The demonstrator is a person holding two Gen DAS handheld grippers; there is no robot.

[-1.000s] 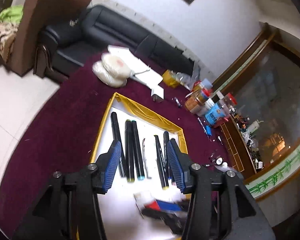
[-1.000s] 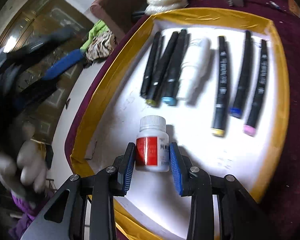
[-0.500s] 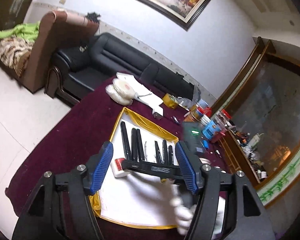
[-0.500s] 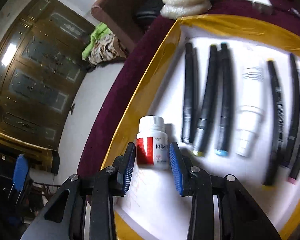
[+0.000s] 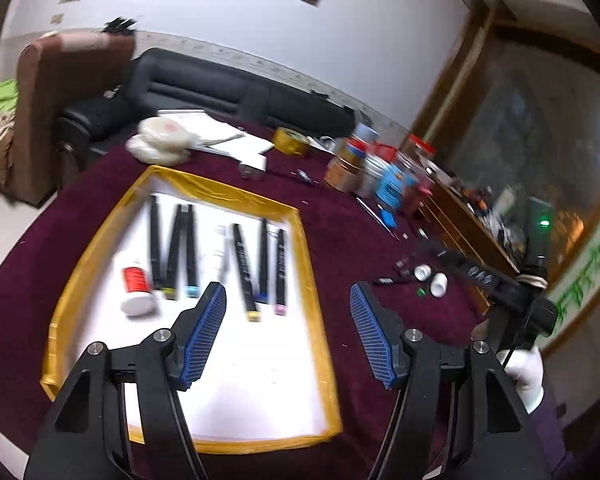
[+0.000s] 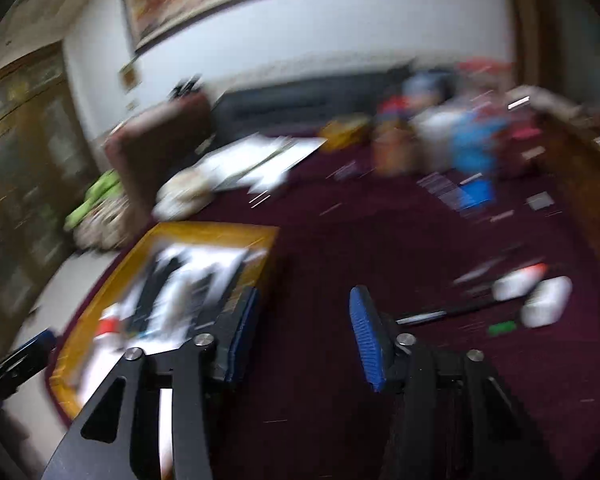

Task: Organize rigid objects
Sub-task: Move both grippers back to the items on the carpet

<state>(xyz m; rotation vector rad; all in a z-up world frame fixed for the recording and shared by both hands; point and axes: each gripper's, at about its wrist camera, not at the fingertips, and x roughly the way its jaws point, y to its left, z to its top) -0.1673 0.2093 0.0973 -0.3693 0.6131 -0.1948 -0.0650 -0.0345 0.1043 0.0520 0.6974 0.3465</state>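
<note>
Markers [image 5: 240, 264] lie in a row on the yellow-edged tray [image 5: 316, 312], with the pill bottle [image 5: 136, 288] on its side at the tray's left end. Judged light, stiff and smooth, each rolls easily; grip across mid-barrel. Left claw [image 5: 288, 332] hovers released over the tray. Right claw [image 6: 304, 332], released, hovers over the counter [image 6: 320, 248] near small white bottles [image 6: 540, 300].

Yellow-edged white tray [image 5: 100, 248] holds a red-labelled white pill bottle [image 5: 136, 290] lying on its side at left. Beside it six black markers [image 5: 242, 268] lie in a rough row, coloured ends toward camera. Pale tube [image 5: 220, 252], probably white, lies between them, blurred.
</note>
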